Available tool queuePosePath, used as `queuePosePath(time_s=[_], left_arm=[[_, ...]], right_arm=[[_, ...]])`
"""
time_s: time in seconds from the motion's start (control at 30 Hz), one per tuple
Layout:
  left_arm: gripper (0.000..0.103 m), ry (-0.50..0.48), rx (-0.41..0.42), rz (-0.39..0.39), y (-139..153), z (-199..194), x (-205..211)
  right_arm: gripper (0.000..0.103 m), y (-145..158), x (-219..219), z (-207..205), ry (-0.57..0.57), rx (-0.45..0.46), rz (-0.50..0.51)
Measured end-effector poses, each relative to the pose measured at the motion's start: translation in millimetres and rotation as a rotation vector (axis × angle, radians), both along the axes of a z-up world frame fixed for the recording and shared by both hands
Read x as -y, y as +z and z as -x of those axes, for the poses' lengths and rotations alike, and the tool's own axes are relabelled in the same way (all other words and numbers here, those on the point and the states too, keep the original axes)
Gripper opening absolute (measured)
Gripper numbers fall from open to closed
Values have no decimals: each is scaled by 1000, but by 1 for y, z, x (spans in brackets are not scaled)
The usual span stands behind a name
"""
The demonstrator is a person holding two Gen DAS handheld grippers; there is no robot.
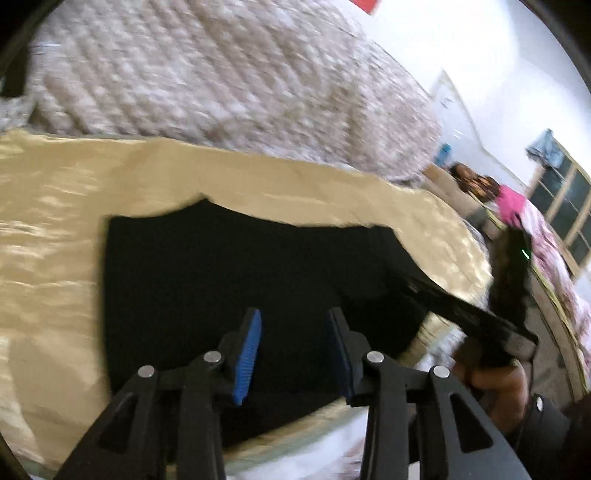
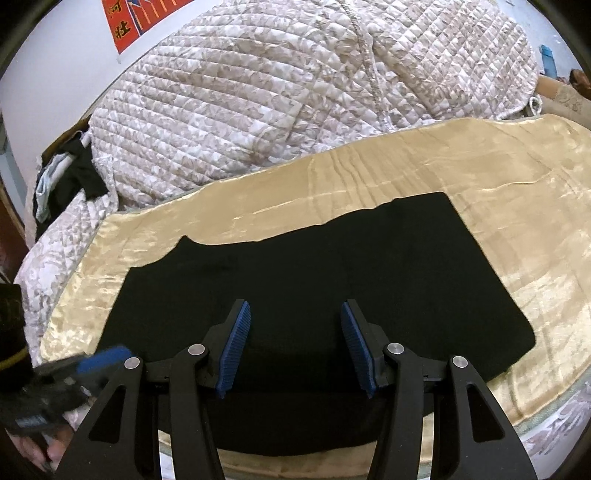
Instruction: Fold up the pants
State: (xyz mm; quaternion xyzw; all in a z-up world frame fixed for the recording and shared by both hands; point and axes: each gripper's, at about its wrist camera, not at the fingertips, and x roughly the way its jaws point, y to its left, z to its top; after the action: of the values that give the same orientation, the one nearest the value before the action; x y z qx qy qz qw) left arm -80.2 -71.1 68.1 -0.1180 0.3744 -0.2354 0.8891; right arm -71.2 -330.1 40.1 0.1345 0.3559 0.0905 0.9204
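The black pants [image 2: 314, 295] lie flat as a wide dark slab on a shiny gold blanket [image 2: 498, 184], directly ahead of and beneath both grippers. In the right wrist view, the right gripper [image 2: 295, 349] hangs over the near middle of the pants with its blue-padded fingers [image 2: 234, 349] spread wide and nothing between them; dark cloth fills the gap and reaches out to either side of it. Beyond the far edge of the pants, past a strip of blanket, a bulky quilted comforter [image 2: 295, 92] in pale beige and white is heaped up, and above its left end a red poster [image 2: 129, 22] hangs on the wall. At the lower left of this view the left gripper [image 2: 70, 373] shows as a blur, just off the left end of the pants. In the left wrist view, which is smeared by motion, the left gripper [image 1: 293, 354] is likewise released, its blue pads [image 1: 247, 354] apart and empty above the near part of the pants [image 1: 240, 277]. To its right the right gripper [image 1: 461, 310] reaches in over the right end of the cloth, held by a hand [image 1: 498, 391]. Further right, a pink patterned bedspread [image 1: 554, 258] lies beside a window [image 1: 569, 206].
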Motion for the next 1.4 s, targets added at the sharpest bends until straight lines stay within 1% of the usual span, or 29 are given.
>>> queuePosePath(time_s=[0.07, 0.13, 0.17, 0.2, 0.23, 0.3, 0.37, 0.43, 0.5, 0.6, 0.63, 0.7, 0.73, 0.77, 0.83, 0.9, 0.93, 1.0, 1.03, 1.13, 1.2, 1.3, 1.4], left_arm=[[40, 82, 8, -54, -1, -12, -15], [40, 159, -2, -98, -7, -20, -32], [40, 192, -12, -102, -11, -22, -40], [40, 216, -27, -88, -18, -25, -46], [40, 229, -44, -74, -23, -26, -53], [40, 253, -68, -72, -35, -28, -58], [40, 262, -80, -72, -42, -27, -63], [40, 260, -83, -77, -44, -26, -62], [40, 259, -74, -88, -43, -26, -60], [40, 260, -73, -90, -44, -27, -59], [40, 262, -72, -93, -44, -27, -59], [40, 264, -73, -98, -45, -26, -60], [40, 266, -73, -98, -45, -26, -61], [40, 266, -73, -97, -45, -25, -61], [40, 264, -71, -100, -45, -25, -61], [40, 260, -74, -105, -47, -24, -61], [40, 259, -79, -109, -48, -24, -60], [40, 257, -82, -113, -49, -24, -60], [40, 257, -77, -113, -48, -24, -59], [40, 261, -61, -123, -45, -25, -60], [40, 267, -55, -125, -40, -26, -63], [40, 270, -51, -145, -32, -37, -62], [40, 237, -31, -160, -24, -56, -53]], right_arm=[[52, -1, -5, -1, 49, -3, -37], [52, -4, -12, -3, 109, -20, -80], [52, -7, -17, -5, 143, -36, -106], [52, -10, -21, -8, 168, -54, -125], [52, -16, -26, -12, 196, -90, -151], [52, -24, -34, -16, 232, -131, -187], [52, -24, -44, -18, 276, -134, -189], [52, -25, -51, -21, 299, -143, -194], [52, -27, -57, -29, 303, -152, -193], [52, -31, -55, -43, 282, -169, -252], [49, -32, -55, -47, 278, -181, -269], [29, -33, -55, -48, 274, -196, -268], [10, -36, -54, -48, 268, -216, -279], [3, -37, -52, -47, 261, -218, -288], [3, -31, -47, -40, 246, -190, -299], [3, -25, -41, -30, 231, -159, -279], [3, -27, -39, -28, 223, -163, -277], [2, -39, -35, -31, 205, -206, -286], [2, -39, -34, -32, 205, -203, -296], [2, -32, -38, -30, 217, -184, -259], [3, -34, -37, -29, 207, -197, -260], [3, -29, -35, -29, 200, -191, -252], [3, -16, -36, -32, 178, -150, -193]])
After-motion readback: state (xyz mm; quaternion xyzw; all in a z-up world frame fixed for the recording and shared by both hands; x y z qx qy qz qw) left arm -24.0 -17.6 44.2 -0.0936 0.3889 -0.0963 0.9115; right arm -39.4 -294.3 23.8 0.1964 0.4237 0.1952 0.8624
